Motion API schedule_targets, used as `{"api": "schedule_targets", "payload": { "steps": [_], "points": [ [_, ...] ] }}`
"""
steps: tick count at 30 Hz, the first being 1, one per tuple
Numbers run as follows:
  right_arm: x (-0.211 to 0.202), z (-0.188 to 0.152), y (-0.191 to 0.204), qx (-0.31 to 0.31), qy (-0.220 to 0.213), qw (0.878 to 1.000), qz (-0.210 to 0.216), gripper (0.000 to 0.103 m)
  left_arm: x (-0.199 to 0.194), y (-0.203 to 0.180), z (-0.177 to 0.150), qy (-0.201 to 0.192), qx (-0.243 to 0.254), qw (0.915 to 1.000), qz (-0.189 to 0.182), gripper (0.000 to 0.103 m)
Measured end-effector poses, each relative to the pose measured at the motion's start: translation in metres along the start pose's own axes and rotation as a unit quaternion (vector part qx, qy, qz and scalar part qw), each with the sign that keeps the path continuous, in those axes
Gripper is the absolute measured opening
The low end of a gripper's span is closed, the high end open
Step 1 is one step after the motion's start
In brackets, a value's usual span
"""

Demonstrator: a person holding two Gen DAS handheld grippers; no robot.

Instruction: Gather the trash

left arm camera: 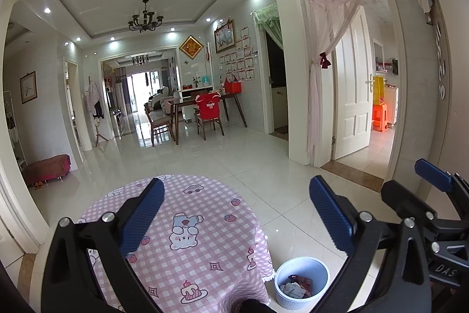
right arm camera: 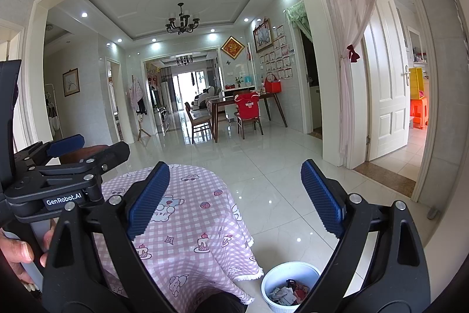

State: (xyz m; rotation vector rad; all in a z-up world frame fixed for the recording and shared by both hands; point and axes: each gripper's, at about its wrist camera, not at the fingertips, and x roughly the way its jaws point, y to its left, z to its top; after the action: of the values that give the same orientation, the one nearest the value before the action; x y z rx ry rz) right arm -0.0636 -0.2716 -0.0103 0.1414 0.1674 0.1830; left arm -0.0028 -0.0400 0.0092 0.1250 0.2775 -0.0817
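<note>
Left claw (left arm camera: 234, 213) wide, empty; body reads "GenRobot.AI". Right claw (right arm camera: 234, 195) wide, empty, "DAS" on its side. White bin (left arm camera: 302, 285) with paper scraps beside checked bench (left arm camera: 205, 248).

The trash bin (left arm camera: 302, 280) is sitting upright on the floor, just beside the draped edge of the tablecloth. It's a small round white tub with a ribbed outer wall, wide open on top. Crumpled scraps of trash (left arm camera: 296, 287) are lying in the bottom, mostly whitish paper with some red and dark bits mixed in.
</note>
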Motion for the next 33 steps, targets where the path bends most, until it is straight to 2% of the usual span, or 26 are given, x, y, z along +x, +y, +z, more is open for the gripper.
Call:
{"api": "schedule_targets", "payload": {
  "steps": [33],
  "points": [
    [0.0002,0.0023,-0.0021,0.002,0.001,1.0,0.0,0.09,0.0031,0.0001,-0.0045,0.006,0.003,1.0,-0.004,0.097]
  ]
}}
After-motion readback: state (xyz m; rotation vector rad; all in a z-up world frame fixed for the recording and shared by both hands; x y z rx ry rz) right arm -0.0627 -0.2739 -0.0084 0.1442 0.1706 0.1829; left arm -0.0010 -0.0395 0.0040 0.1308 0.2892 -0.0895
